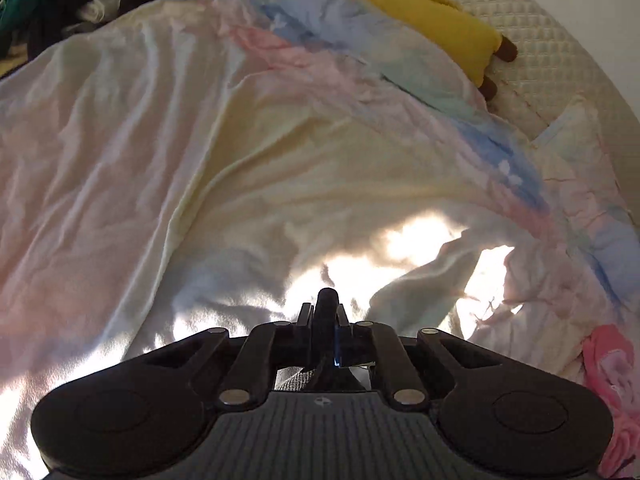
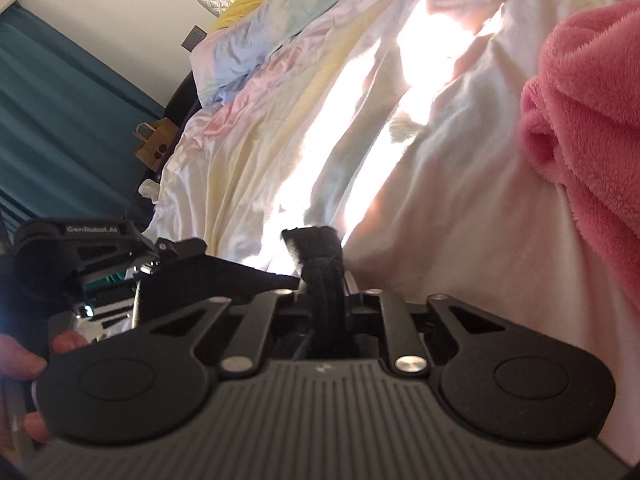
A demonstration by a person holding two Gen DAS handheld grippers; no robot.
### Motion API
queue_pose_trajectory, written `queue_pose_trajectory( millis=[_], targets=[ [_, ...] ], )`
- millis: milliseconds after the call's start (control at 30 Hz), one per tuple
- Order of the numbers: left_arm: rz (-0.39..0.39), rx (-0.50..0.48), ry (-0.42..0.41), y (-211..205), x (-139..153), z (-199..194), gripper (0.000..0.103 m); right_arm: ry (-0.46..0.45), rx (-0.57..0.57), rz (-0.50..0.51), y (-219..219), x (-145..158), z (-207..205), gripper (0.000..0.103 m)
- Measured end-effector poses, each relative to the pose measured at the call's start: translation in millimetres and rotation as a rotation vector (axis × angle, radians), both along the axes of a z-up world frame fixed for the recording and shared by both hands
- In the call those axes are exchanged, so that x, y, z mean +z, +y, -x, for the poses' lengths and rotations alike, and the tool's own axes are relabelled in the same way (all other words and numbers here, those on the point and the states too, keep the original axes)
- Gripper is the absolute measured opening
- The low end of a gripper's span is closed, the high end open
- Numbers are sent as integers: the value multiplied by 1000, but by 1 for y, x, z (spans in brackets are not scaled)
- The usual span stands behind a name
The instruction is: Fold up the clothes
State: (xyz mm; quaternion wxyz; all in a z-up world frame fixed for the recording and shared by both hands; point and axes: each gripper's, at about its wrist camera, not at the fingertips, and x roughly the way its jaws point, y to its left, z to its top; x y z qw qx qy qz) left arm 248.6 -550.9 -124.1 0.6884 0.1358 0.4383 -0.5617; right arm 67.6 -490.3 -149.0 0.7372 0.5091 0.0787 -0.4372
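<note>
- Black cloth (image 2: pixel 318 256) is pinched in both tools: the right gripper (image 2: pixel 320 276) has its jaws clamped on a bunched edge, and the left gripper (image 1: pixel 326 312) is closed on a dark fold too.
- It hangs between the 2 grippers, just above the pastel bedspread (image 1: pixel 200 140).
- To fold well, I would draw the 2 held corners apart until the edge is taut, then lay it flat on the bed.
- Only the right view shows the left tool from the side, a pink fleece (image 2: pixel 588 120) and a teal curtain (image 2: pixel 60 120).
- Only the left view shows a yellow pillow (image 1: pixel 432 20).
</note>
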Motion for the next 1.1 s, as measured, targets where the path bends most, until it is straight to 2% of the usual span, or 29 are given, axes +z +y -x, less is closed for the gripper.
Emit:
queue_pose_trajectory(
  millis=[67, 167, 233, 300, 367, 433, 600, 667, 700, 733, 800, 900, 967, 1000, 1100],
  targets=[
    [-3, 32, -70, -1, -11, 2, 10, 22, -10, 35, 1, 5, 0, 14],
    [-83, 69, -115, -3, -39, 2, 11, 88, -15, -6, -4, -2, -1, 14],
    [-115, 74, -175, -3, -59, 7, 23, 130, -13, -29, -6, -12, -5, 14],
    [-122, 74, -258, -4, -76, 15, 28, 158, -10, -9, -5, -16, -9, 15],
    [-99, 107, -277, 0, -78, 20, 31, 185, -7, 21, -3, -16, -14, 17],
    [-77, 159, -277, 11, -64, 24, 61, 194, -4, 45, -2, -14, -15, 18],
    [-24, 283, -329, 50, -16, 39, 87, 202, -4, 99, 1, -8, -12, 25],
    [3, 332, -351, 74, 5, 46, 86, 215, -23, 130, 2, -4, -9, 39],
    [18, 356, -360, 88, 16, 50, 88, 217, -10, 155, 5, 1, -7, 52],
    [30, 382, -364, 102, 26, 54, 90, 217, 12, 184, 9, 7, -6, 60],
    [43, 435, -358, 135, 43, 63, 91, 218, 55, 242, 18, 18, -4, 62],
    [47, 491, -397, 185, 68, 82, 95, 218, 121, 329, 31, 36, 0, 64],
    [52, 529, -436, 221, 84, 97, 98, 218, 164, 386, 39, 48, 3, 77],
    [57, 550, -448, 238, 91, 104, 99, 218, 186, 415, 43, 54, 4, 88],
    [71, 609, -472, 288, 107, 127, 100, 218, 273, 494, 58, 71, 5, 87]
  ],
)
